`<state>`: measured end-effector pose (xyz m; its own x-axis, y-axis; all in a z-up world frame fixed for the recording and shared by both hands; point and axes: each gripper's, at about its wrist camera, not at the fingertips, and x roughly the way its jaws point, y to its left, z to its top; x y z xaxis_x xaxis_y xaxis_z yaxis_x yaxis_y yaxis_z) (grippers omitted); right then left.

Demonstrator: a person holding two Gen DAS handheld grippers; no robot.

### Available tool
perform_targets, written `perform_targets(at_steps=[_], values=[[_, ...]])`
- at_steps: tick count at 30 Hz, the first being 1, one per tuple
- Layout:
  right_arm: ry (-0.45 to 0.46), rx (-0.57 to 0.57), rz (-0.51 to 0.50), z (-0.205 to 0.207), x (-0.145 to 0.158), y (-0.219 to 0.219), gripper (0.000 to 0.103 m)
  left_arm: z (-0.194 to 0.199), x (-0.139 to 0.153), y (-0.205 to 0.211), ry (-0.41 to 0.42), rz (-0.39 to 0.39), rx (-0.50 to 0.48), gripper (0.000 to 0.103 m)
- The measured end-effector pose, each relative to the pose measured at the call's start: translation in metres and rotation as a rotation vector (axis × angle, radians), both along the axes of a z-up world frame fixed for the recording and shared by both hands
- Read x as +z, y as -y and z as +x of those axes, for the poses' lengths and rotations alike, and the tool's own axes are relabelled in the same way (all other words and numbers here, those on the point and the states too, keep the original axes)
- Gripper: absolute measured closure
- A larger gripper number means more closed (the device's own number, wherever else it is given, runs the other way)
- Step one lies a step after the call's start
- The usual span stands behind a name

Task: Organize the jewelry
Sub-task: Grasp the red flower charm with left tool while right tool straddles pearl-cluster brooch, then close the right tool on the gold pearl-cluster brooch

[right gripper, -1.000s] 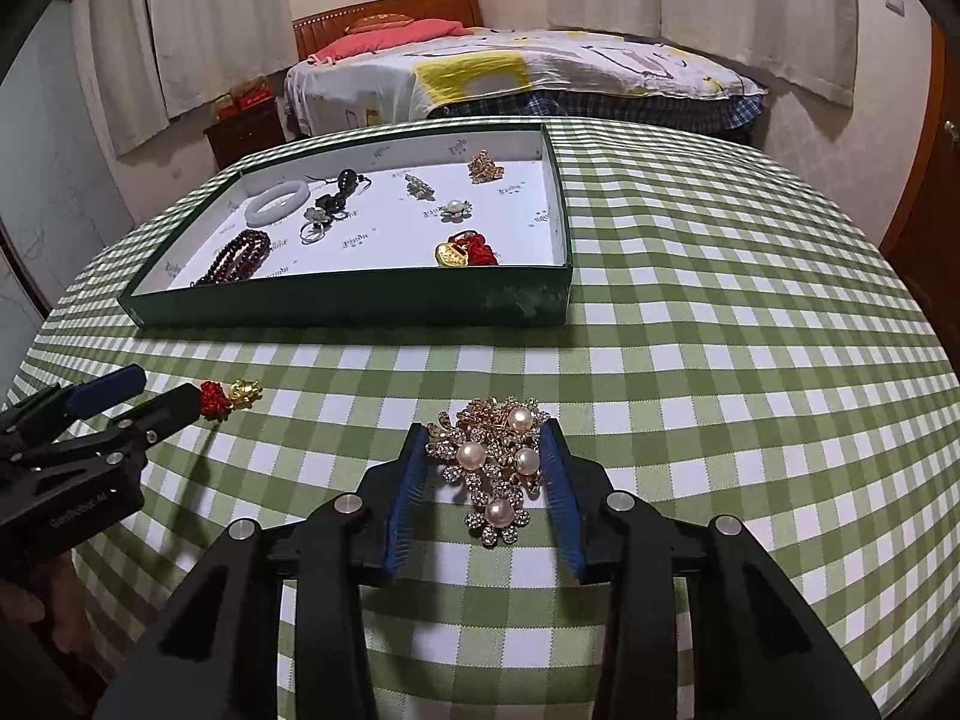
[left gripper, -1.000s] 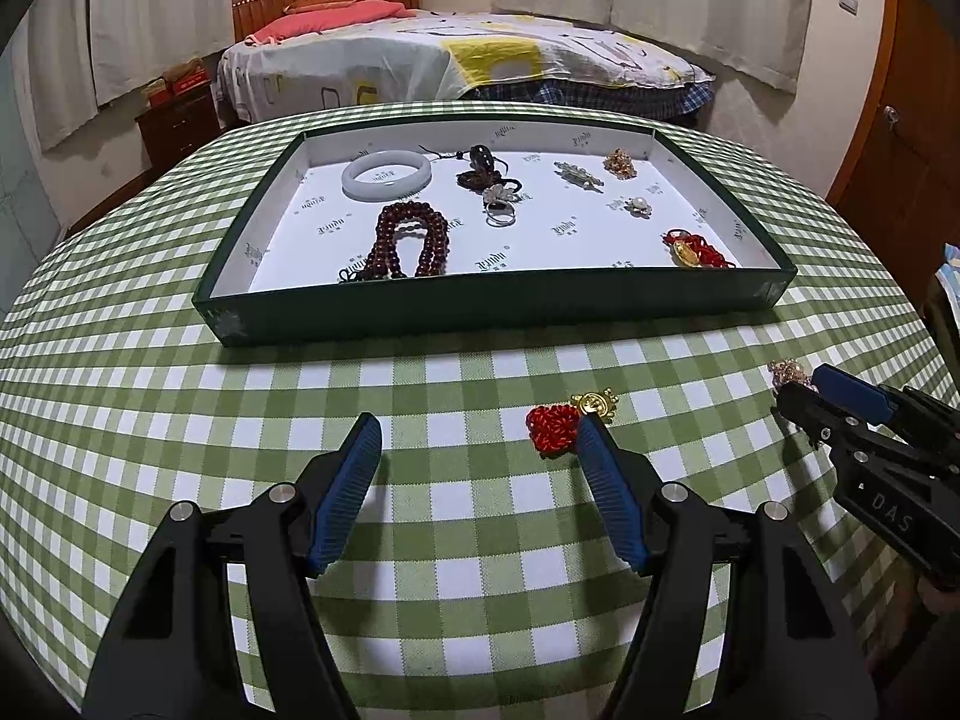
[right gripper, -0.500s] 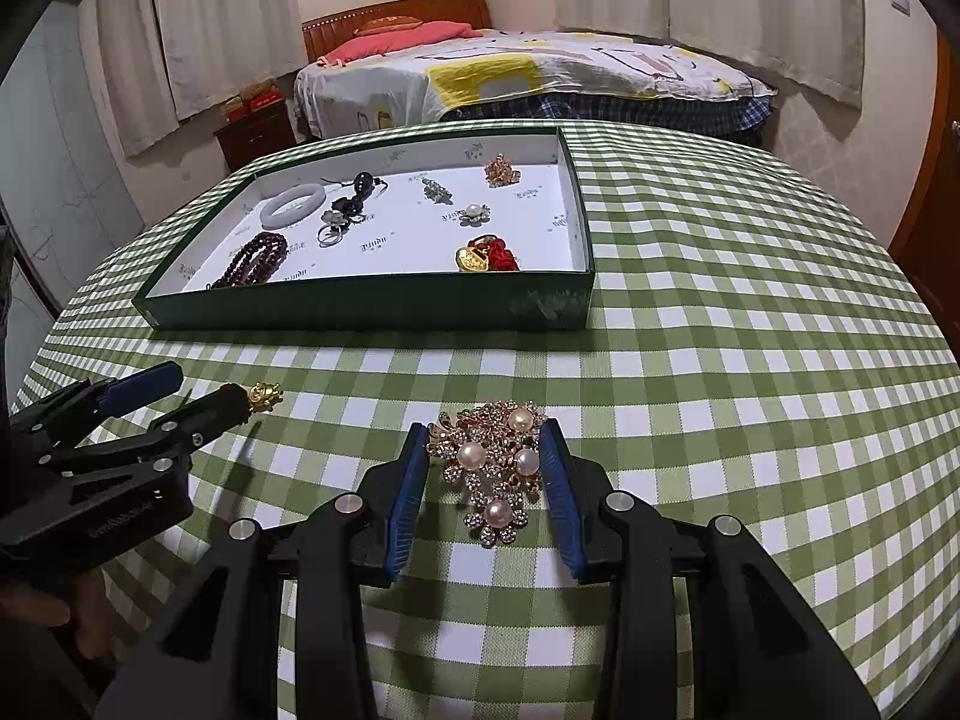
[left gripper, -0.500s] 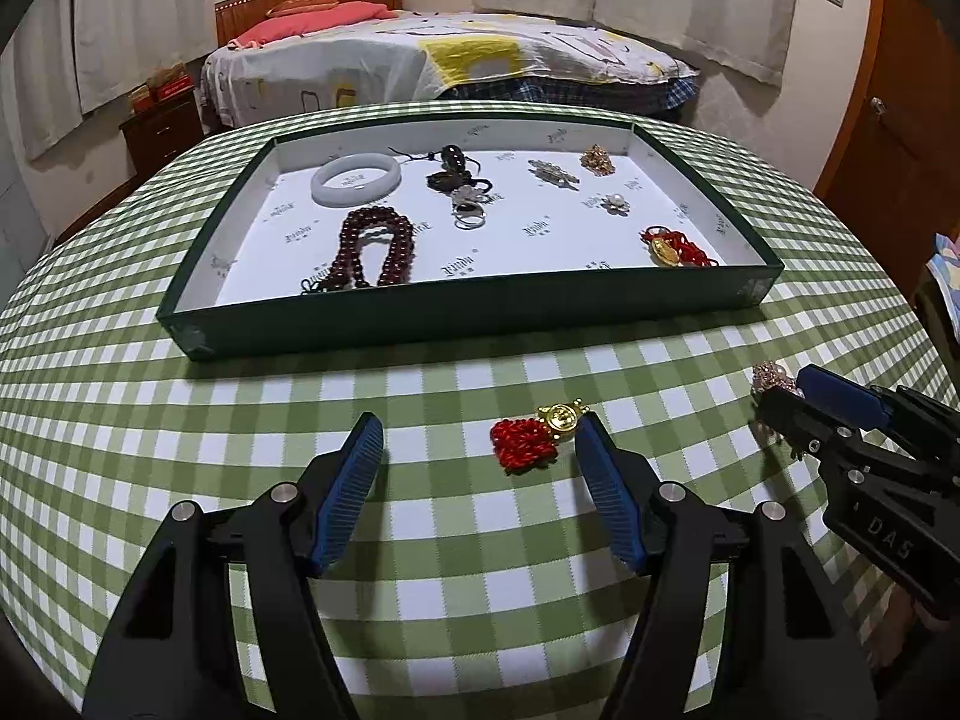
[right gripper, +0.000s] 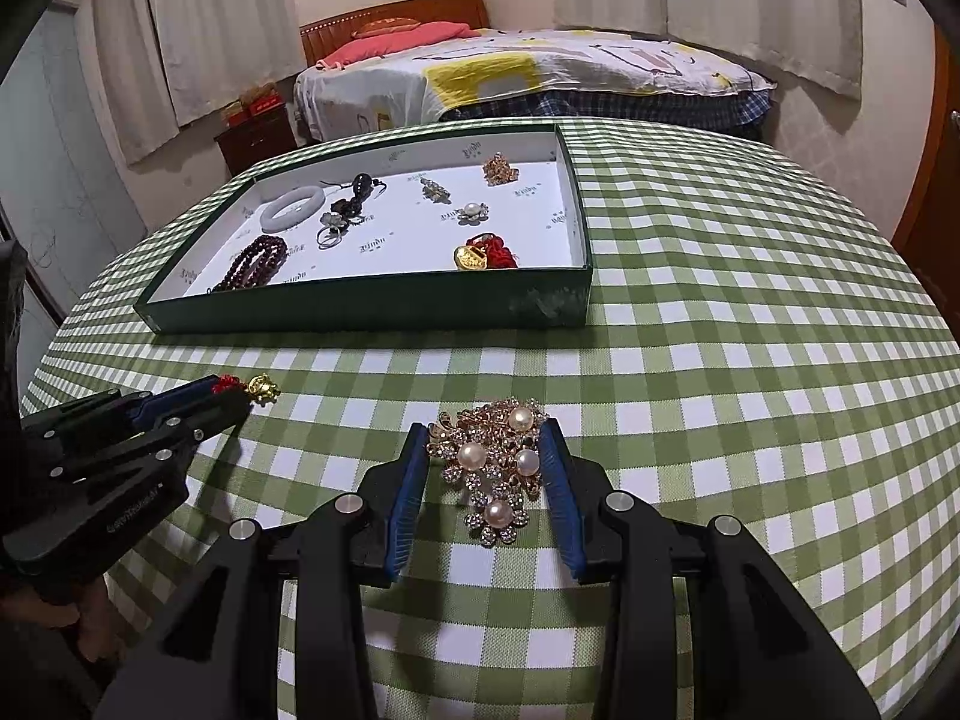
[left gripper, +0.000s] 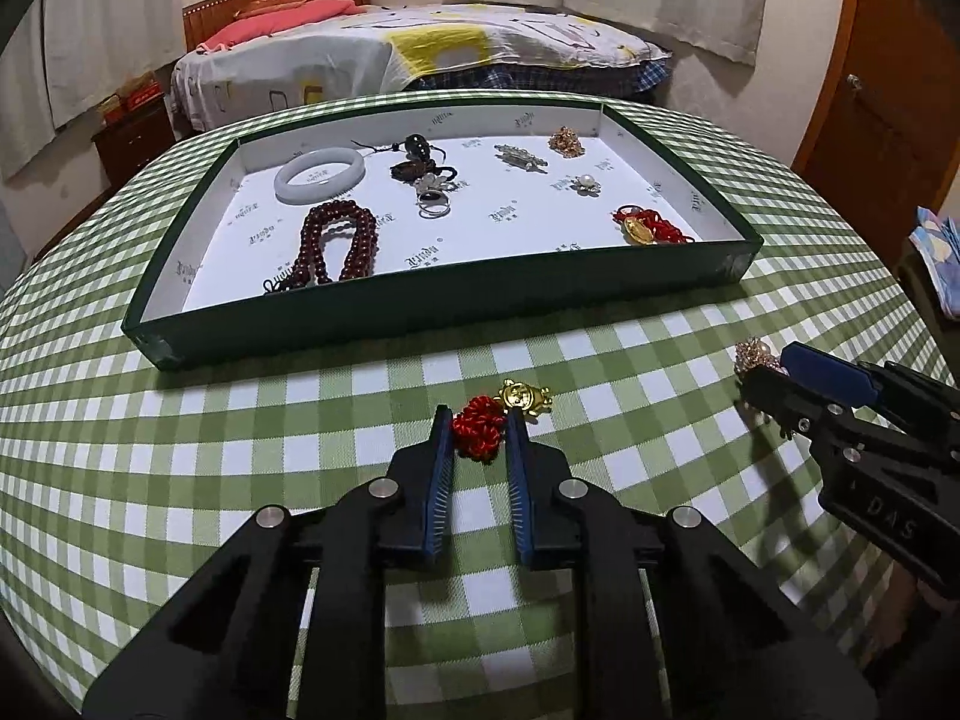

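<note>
My left gripper [left gripper: 478, 420] is shut on the red knot of a red-and-gold charm [left gripper: 480, 420]; its gold pendant [left gripper: 527, 395] sticks out past the right finger, over the checked tablecloth. It also shows in the right wrist view [right gripper: 231, 393]. My right gripper [right gripper: 489, 441] is shut on a gold pearl-and-rhinestone brooch [right gripper: 495, 462], also seen in the left wrist view [left gripper: 753, 354]. The green jewelry tray [left gripper: 420, 300] lies beyond both grippers and holds a white bangle [left gripper: 319, 174], dark red beads [left gripper: 342, 240], rings, small brooches and a red-and-gold charm [left gripper: 645, 225].
The round table [right gripper: 750, 330] has a green checked cloth and curves away at its edges. A bed [right gripper: 528, 72] and a nightstand [right gripper: 255, 135] stand behind the table. A wooden door [left gripper: 888, 90] is at the right.
My left gripper has moved forward and closed from wide open onto the red knot of the charm. The right gripper stays closed on the brooch.
</note>
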<state>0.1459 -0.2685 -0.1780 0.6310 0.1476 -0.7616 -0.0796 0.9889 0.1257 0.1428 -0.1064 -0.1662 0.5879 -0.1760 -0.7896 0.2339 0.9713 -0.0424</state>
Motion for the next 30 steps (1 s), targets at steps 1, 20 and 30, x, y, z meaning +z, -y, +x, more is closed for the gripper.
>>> perform_targets(at_steps=[1,20,30], values=[[0.000,0.000,0.000,0.000,0.000,0.000,0.065,0.000,0.000,-0.001,0.000,-0.002,-0.001,0.087],[0.009,0.001,0.003,0.000,0.002,-0.001,0.065,0.000,0.004,-0.014,-0.014,-0.023,0.021,0.090],[0.028,0.018,0.009,-0.002,0.011,-0.006,0.081,-0.004,0.013,-0.017,0.015,-0.020,0.026,0.090]])
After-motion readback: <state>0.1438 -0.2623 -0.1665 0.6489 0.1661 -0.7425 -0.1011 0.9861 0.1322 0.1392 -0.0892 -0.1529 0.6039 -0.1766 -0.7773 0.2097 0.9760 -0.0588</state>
